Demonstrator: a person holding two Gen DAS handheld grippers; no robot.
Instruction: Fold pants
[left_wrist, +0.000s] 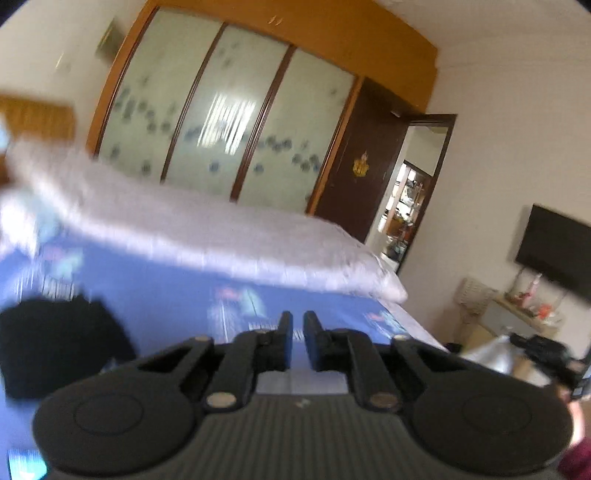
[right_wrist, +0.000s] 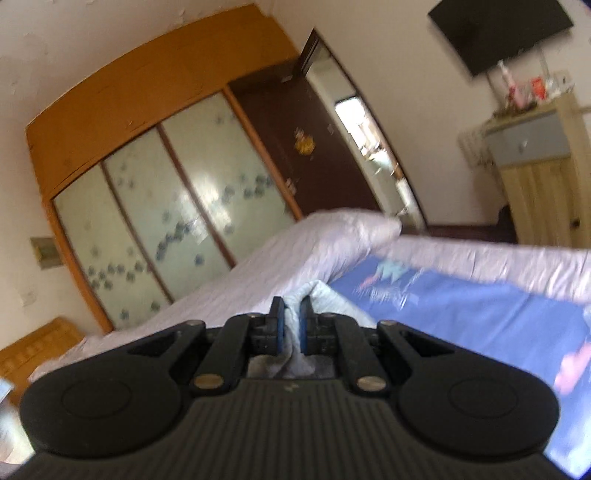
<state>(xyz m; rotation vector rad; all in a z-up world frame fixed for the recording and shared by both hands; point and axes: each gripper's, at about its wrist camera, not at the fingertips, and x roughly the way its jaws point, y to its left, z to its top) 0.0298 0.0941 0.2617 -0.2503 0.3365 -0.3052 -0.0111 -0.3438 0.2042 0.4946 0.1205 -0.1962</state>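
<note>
My left gripper (left_wrist: 297, 320) hovers above the blue patterned bed sheet (left_wrist: 166, 280); its jaws stand nearly closed with a thin gap and nothing between them. A dark folded garment (left_wrist: 55, 350), likely pants, lies on the sheet to its left. My right gripper (right_wrist: 291, 308) is shut on a fold of pale grey-white cloth (right_wrist: 321, 295), which rises between the blue pads (right_wrist: 303, 325) and drapes forward over the bed. The views are blurred by motion.
A rolled white quilt (left_wrist: 184, 229) lies along the far side of the bed, also in the right wrist view (right_wrist: 295, 251). Behind stand a wardrobe (left_wrist: 229, 122) with sliding doors, an open dark door (left_wrist: 365, 155), a wall TV (left_wrist: 554, 247) and a cabinet (right_wrist: 532, 166).
</note>
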